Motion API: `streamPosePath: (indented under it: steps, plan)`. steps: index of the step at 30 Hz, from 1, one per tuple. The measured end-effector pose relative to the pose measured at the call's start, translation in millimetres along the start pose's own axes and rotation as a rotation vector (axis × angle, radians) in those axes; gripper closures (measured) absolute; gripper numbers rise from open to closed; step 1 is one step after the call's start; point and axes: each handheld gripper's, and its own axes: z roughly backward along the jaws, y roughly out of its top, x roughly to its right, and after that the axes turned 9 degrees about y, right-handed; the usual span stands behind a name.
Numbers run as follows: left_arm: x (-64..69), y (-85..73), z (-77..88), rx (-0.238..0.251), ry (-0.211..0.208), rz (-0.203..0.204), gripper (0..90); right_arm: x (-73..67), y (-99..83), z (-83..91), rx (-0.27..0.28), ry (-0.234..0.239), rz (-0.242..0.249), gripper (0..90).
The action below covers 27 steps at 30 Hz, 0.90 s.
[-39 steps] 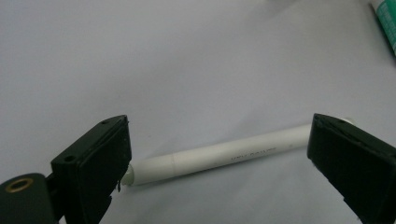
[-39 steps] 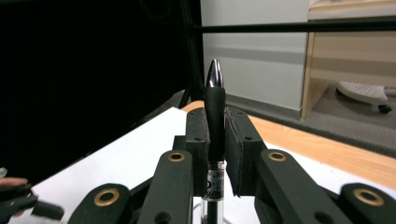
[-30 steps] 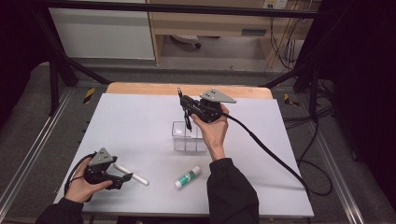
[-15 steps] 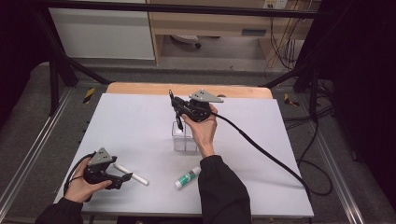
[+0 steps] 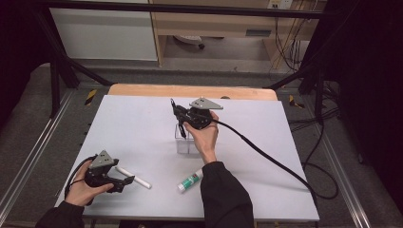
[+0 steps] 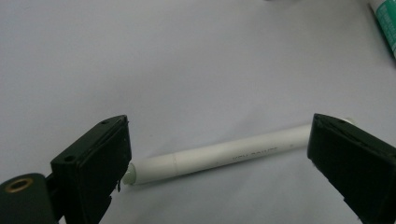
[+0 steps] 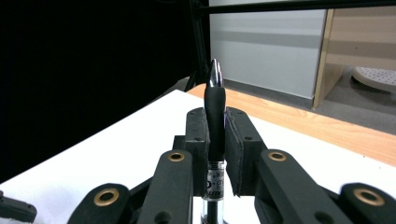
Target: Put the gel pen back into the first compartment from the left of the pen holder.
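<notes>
My right gripper (image 5: 180, 114) is shut on a black pen (image 5: 177, 113) and holds it roughly upright over a small clear box (image 5: 182, 144) at the middle of the white table (image 5: 266, 142). In the right gripper view the pen (image 7: 215, 116) stands pinched between the two pads of that gripper (image 7: 215, 135). My left gripper (image 5: 124, 183) rests open near the table's front left corner. A white pen (image 6: 219, 154) lies flat between its wide-open jaws (image 6: 218, 127), untouched; it appears in the high view as a white pen (image 5: 133, 177) too.
A white and green tube (image 5: 189, 181) lies near the front edge, right of the white pen; its end (image 6: 384, 18) reaches into the left gripper view. The right gripper's black cable (image 5: 275, 164) trails across the table's right half. A wooden strip (image 5: 190, 90) borders the far edge.
My right hand has carried the black pen to the left and down, closer over the clear box. The left gripper and the white pen have stayed put.
</notes>
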Motion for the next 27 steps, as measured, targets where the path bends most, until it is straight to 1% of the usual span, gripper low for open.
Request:
streamPosePath:
  steps: [12,16,19,21,23,25,27]
  plan:
    - [0.6,0.2,-0.2,-0.001,0.0,-0.002,6.4,2.8,-24.5,5.5,-0.009,0.002,-0.018,80.1]
    - [0.9,0.3,-0.3,-0.001,-0.001,-0.002,6.4,1.7,-30.5,6.5,-0.028,-0.002,-0.011,80.1]
    - [1.1,0.4,-0.1,-0.001,-0.001,-0.004,6.4,1.1,-33.9,7.2,-0.05,0.003,-0.007,79.8]
    - [1.1,0.5,0.1,-0.002,-0.002,-0.004,6.4,1.3,-34.6,8.1,-0.064,0.012,-0.009,77.6]
    - [1.0,0.5,0.3,-0.001,-0.002,-0.005,6.3,1.1,-33.5,10.4,-0.065,0.02,-0.021,72.4]
    - [0.7,0.6,0.6,-0.002,-0.001,-0.004,6.4,0.4,-30.7,13.9,-0.072,0.017,0.0,68.8]
    - [0.3,0.6,0.9,-0.002,0.001,-0.003,6.3,-0.3,-26.5,19.0,-0.077,0.025,0.004,65.2]
